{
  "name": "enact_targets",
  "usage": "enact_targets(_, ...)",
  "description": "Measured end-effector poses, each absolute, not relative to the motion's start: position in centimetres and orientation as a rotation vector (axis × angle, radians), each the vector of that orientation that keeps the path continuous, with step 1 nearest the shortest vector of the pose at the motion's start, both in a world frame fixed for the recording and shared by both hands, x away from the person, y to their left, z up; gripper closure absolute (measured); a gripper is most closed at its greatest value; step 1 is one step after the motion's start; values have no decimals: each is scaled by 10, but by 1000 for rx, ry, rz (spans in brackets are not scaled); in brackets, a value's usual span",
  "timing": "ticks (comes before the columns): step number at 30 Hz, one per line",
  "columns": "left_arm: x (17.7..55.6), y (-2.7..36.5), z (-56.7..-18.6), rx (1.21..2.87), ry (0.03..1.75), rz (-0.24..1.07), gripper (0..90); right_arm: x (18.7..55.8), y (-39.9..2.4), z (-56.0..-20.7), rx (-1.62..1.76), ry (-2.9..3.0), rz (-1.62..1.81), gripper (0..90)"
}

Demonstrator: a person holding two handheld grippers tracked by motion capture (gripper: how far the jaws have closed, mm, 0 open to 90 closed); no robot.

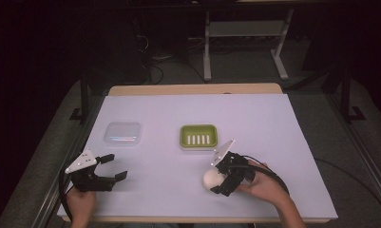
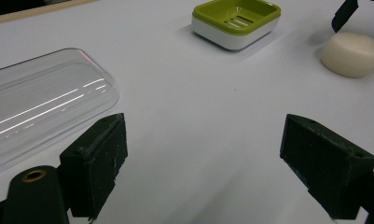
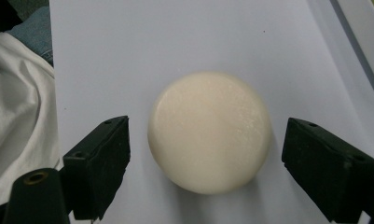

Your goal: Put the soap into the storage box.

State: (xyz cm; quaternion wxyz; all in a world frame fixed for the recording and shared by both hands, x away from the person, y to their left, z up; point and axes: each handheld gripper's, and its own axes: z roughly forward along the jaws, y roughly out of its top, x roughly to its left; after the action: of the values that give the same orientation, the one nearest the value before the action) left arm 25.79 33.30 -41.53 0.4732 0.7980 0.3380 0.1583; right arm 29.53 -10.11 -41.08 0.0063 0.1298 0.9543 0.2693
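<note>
Soap (image 3: 209,130) lies near the tabletop's front edge, between the spread jaws of the right gripper (image 3: 205,154).
Left gripper (image 1: 113,168) is open, empty. An off-centre squeeze could slide the round bar away.

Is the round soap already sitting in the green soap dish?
No. The round soap lies on the white table cover, between the open jaws of the right hand-held gripper, apart from the green soap dish.

Overhead light is brightening the white desk (image 1: 273,142) while the room behind is lying dark; glare is streaking the clear lid (image 2: 40,107), shadows staying soft.
</note>
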Motion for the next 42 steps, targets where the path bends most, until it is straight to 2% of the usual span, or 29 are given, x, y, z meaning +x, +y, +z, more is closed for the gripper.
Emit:
enact_targets(25, 258, 333, -416, 1950, 828, 383, 145, 295, -84, -428, 391, 2990, 686, 156)
enact_targets(32, 258, 333, -416, 1948, 829, 385, 145, 295, -84, -428, 371, 2990, 682, 216)
enact_targets(42, 258, 334, -415, 1943, 837, 385, 145, 294, -82, -429, 361, 2988, 670, 234)
